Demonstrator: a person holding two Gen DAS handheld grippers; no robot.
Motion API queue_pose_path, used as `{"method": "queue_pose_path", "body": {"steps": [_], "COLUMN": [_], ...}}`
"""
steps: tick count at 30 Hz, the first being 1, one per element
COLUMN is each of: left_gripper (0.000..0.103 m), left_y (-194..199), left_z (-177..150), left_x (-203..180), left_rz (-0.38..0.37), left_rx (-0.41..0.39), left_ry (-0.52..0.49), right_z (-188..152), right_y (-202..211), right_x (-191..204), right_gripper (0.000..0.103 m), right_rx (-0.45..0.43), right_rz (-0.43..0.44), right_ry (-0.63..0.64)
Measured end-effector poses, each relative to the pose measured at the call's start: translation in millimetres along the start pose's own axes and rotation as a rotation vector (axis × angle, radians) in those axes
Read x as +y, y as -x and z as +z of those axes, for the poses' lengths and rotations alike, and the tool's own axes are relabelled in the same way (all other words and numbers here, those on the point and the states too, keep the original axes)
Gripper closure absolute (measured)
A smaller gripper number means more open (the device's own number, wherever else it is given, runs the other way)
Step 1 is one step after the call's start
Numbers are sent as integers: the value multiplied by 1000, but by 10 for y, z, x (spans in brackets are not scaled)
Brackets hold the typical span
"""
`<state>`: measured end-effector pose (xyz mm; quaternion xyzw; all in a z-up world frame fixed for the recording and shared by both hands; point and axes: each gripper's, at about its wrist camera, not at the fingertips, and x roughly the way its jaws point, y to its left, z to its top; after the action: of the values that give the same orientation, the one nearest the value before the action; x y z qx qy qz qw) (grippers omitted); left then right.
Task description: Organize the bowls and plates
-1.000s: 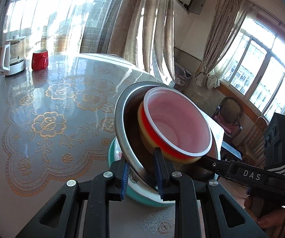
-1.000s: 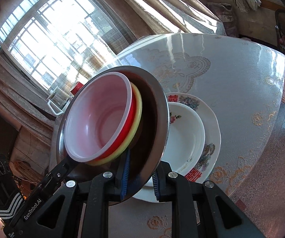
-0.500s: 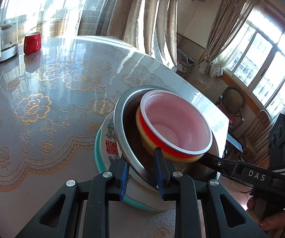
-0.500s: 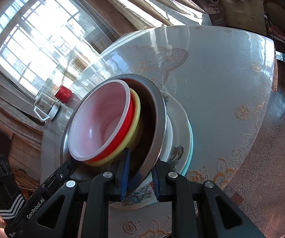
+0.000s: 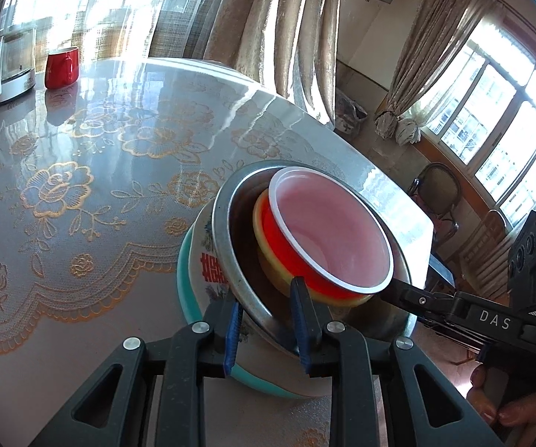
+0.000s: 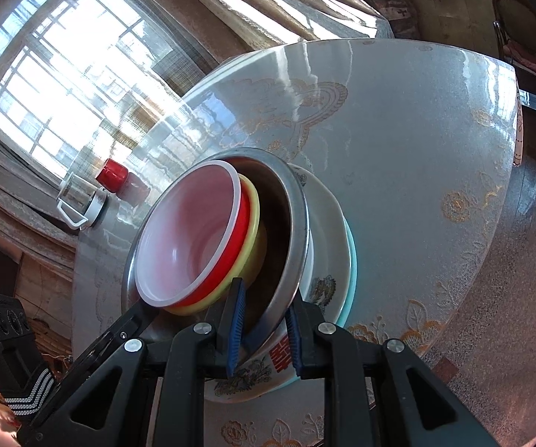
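Bowls (image 5: 329, 246) nested in steel bowl (image 5: 227, 246)

Left gripper (image 5: 266, 322) angled down, jaws narrow, straddling steel bowl (image 5: 241, 279) rim. Right gripper (image 6: 264, 326) likewise at opposite rim. Hand (image 5: 506, 406) on right gripper's handle.

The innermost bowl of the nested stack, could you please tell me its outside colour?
Red outside, pale pink inside; clearest in the right wrist view.
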<state>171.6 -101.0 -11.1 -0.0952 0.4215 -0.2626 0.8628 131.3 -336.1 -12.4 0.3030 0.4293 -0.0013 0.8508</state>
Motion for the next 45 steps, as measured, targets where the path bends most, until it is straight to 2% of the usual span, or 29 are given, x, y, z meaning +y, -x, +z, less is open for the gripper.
{"method": "queue_pose_path", "body": {"steps": [6, 10, 13, 15, 16, 21, 26, 30, 32, 36, 41, 45], "left_gripper": [76, 73, 65, 55, 52, 42, 33, 30, 22, 16, 1, 0], "left_y": [98, 155, 246, 321, 354, 457, 533, 590, 622, 708, 808, 883], "left_z": [-40, -66, -62, -66, -68, -136, -257, -367, -418, -560, -745, -895], "left_x": [33, -29, -33, -26, -23, -15, -20, -66, -63, -49, -51, -67], "left_rz": [-13, 23, 50, 74, 90, 166, 198, 228, 242, 256, 271, 306], "left_rx": [-7, -17, -40, -58, -67, -88, -87, -88, -86, -88, -82, -91], "left_ry": [-5, -32, -35, -33, -35, -53, -57, -65, -65, -63, -67, -96], "right_z": [-13, -42, -62, -80, -80, -125, -195, -296, -348, -513, -761, -935], "right_y": [98, 96, 93, 132, 150, 221, 249, 316, 345, 404, 513, 555], "right_x": [-71, -37, -2, 16, 22, 59, 98, 130, 156, 221, 302, 342], "right_gripper": [79, 81, 80, 80, 77, 74, 74, 74, 74, 73, 62, 53], "right_rx": [-19, -34, -44, -70, -81, -108, -109, -130, -138, -158, -213, -238], "right_rz": [1, -12, -6, -13, -18, -35, -34, -40, -47, -52, -79, -128], "right_ry": [-3, 33, 40, 43, 48, 70, 86, 110, 127, 175, 263, 322]}}
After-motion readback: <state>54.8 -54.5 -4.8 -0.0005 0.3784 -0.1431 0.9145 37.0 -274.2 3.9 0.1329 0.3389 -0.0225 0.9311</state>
